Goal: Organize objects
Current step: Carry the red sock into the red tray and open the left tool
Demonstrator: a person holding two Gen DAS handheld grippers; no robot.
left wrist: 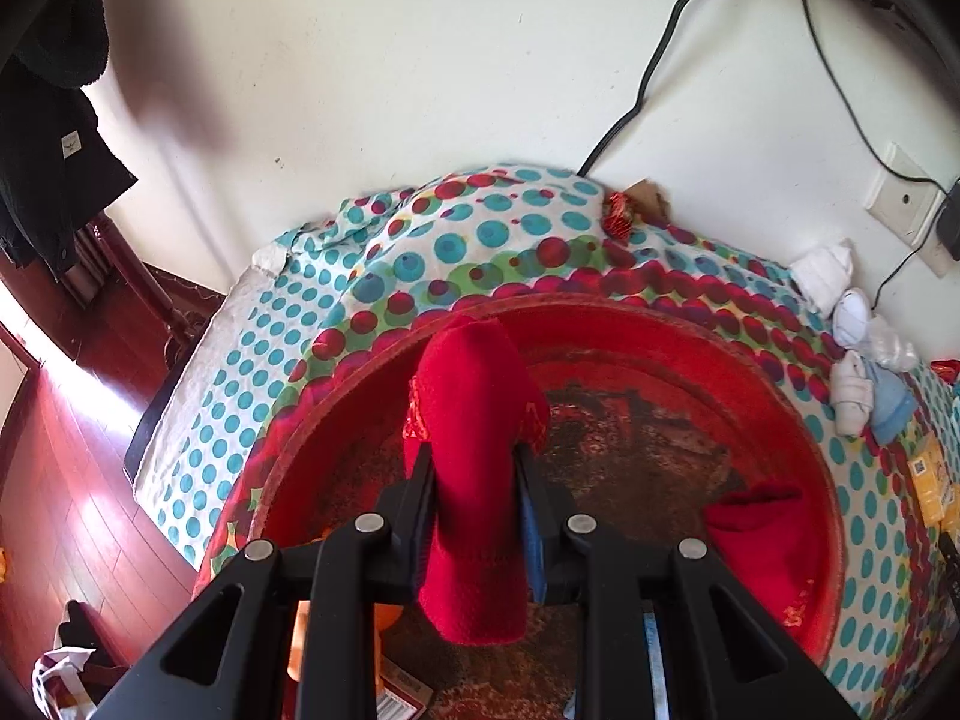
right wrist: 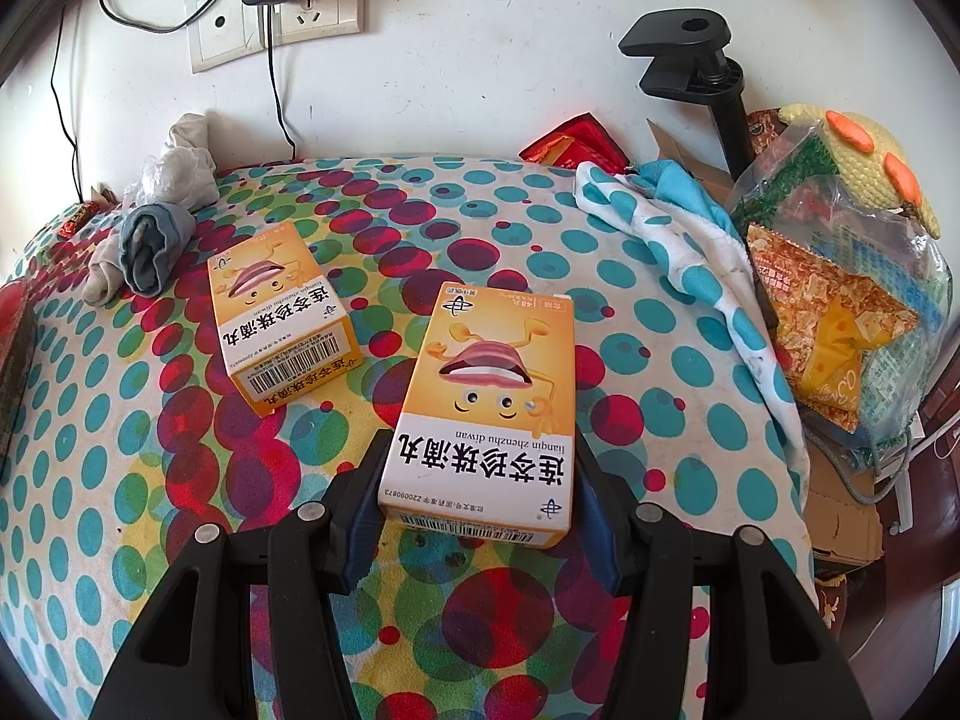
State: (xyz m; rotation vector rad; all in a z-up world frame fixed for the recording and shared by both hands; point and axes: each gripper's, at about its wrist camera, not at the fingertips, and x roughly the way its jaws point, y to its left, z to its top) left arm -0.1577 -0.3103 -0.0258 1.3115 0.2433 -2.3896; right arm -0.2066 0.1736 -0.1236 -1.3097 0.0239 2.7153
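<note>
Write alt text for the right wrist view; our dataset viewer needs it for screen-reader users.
The right gripper is shut on an orange box over a dotted cloth. A second box lies to its left, rolled socks behind that, and a snack bag on the right.

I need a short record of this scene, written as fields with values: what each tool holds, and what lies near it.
left tool: shut on rolled red sock, held over round red basin
in basin: second red sock
right tool: shut on orange and white medicine box
on dotted cloth: second matching medicine box, grey and blue rolled socks
wall: white power sockets
</note>
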